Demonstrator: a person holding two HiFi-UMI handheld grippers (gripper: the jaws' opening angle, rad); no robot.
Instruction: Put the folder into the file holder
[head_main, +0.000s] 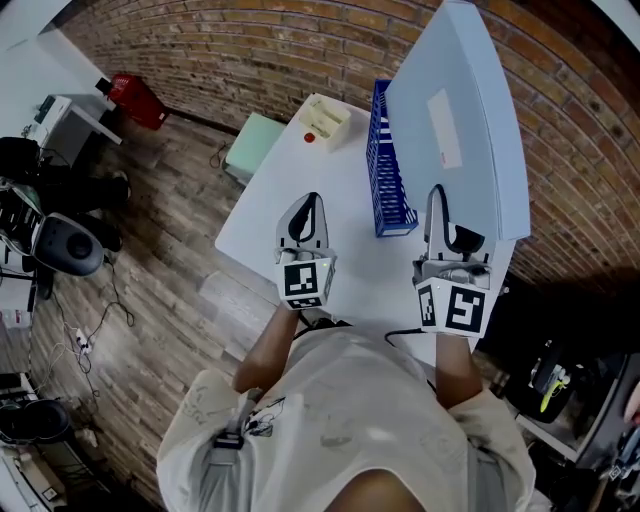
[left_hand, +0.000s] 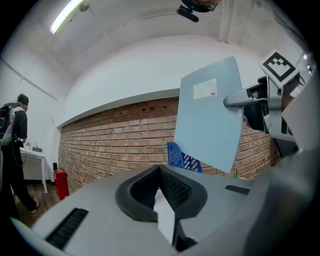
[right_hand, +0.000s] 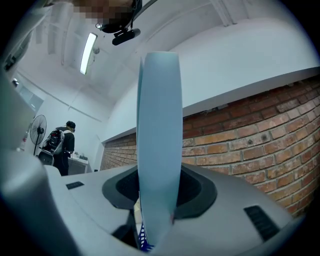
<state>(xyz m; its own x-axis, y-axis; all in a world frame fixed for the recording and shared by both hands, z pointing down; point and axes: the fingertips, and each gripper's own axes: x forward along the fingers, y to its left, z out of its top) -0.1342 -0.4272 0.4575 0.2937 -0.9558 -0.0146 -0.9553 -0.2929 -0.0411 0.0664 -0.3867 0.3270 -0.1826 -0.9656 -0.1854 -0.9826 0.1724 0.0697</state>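
L hand-held gripper (head_main: 311, 205) sits over white desk (head_main: 335, 175), jaws clenched together w/ nothing betw. them. Mid-desk stands the blue file holder (head_main: 386, 170). R hand-held gripper (head_main: 438, 200) grasps light-blue folder (head_main: 468, 120) by its near edge, upright, just right of the holder.

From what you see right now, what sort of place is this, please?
Probably an office or lab workroom: a white table with a blue file holder stands on wood flooring near a brick wall, and dark equipment sits on the floor at the left.
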